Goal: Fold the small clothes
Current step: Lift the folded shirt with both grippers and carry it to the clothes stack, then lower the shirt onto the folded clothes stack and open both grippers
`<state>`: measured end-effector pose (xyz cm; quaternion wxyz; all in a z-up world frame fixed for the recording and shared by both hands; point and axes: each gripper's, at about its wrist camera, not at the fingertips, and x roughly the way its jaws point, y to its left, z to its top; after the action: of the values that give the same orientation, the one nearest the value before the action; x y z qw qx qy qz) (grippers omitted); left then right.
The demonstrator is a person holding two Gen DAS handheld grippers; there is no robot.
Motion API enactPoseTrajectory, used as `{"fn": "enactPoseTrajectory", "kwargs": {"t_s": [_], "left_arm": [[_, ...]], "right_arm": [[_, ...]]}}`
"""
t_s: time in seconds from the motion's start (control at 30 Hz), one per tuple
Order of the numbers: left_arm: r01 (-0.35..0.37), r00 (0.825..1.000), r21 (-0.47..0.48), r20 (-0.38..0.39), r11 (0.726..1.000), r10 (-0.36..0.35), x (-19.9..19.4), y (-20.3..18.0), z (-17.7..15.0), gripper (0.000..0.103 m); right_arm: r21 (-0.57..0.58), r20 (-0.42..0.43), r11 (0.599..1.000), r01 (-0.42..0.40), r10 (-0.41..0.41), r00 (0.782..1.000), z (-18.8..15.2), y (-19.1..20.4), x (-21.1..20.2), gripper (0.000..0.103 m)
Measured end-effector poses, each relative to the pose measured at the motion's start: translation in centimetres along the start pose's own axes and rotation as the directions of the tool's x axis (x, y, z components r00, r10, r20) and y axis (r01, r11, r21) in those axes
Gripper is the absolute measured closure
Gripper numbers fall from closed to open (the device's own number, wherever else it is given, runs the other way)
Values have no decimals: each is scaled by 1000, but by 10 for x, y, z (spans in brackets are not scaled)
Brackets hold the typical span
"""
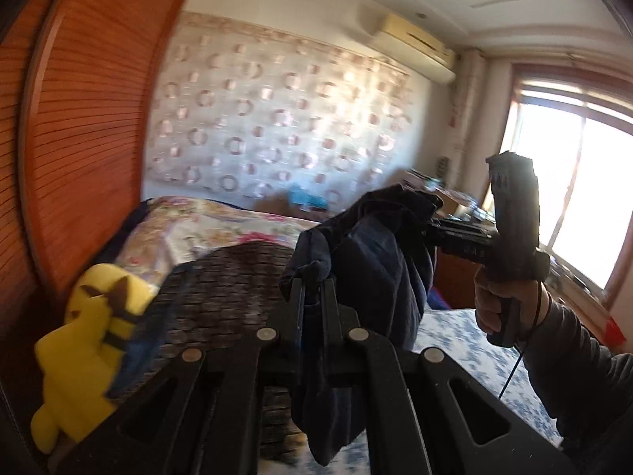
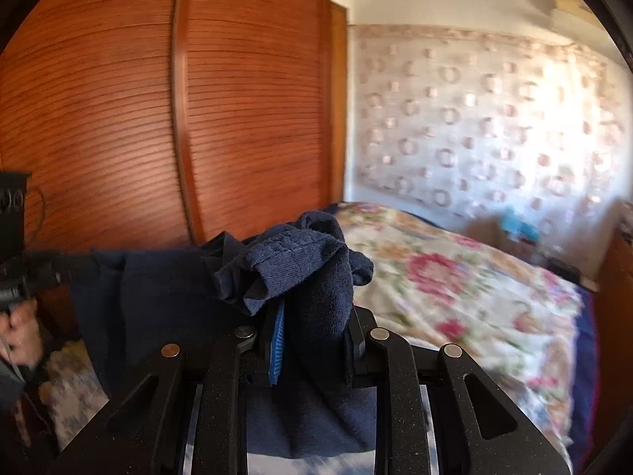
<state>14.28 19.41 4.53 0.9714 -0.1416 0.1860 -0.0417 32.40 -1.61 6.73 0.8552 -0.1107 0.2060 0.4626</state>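
A dark navy garment (image 1: 368, 253) hangs in the air between both grippers, above a bed. My left gripper (image 1: 312, 277) is shut on one bunched corner of it, and the cloth drapes down past its fingers. In the right wrist view my right gripper (image 2: 312, 316) is shut on a thick ribbed fold of the same navy garment (image 2: 292, 265), which spills over the fingertips. The other gripper's body and the hand (image 1: 498, 308) that holds it show at the right of the left wrist view, and at the far left (image 2: 16, 261) of the right wrist view.
Below lies a bed with a floral quilt (image 2: 455, 285), a dark woven mat (image 1: 233, 289) and a blue patterned sheet (image 1: 467, 348). A yellow plush toy (image 1: 91, 340) sits at the left. A slatted wooden wardrobe (image 2: 158, 118) stands close by, and a bright window (image 1: 577, 190) is at the right.
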Motion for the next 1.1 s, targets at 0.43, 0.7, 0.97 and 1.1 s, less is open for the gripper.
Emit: {"fn": "enactPoseTrajectory", "kwargs": {"t_s": [0.43, 0.7, 0.97, 1.1], "left_arm": [[-166, 984, -136, -83, 977, 155, 20, 101, -60, 100], [-212, 971, -123, -136, 970, 195, 30, 112, -72, 99], [-273, 954, -107, -160, 956, 254, 22, 104, -73, 94], [-301, 945, -80, -156, 950, 286, 15, 100, -70, 93]], "right_arm": [[-98, -190, 986, -135, 115, 975, 35, 60, 183, 82], [-11, -185, 999, -39, 36, 982, 36, 39, 207, 56], [-68, -180, 992, -102, 88, 980, 8, 63, 182, 56], [-74, -189, 992, -97, 82, 979, -15, 72, 188, 53]]}}
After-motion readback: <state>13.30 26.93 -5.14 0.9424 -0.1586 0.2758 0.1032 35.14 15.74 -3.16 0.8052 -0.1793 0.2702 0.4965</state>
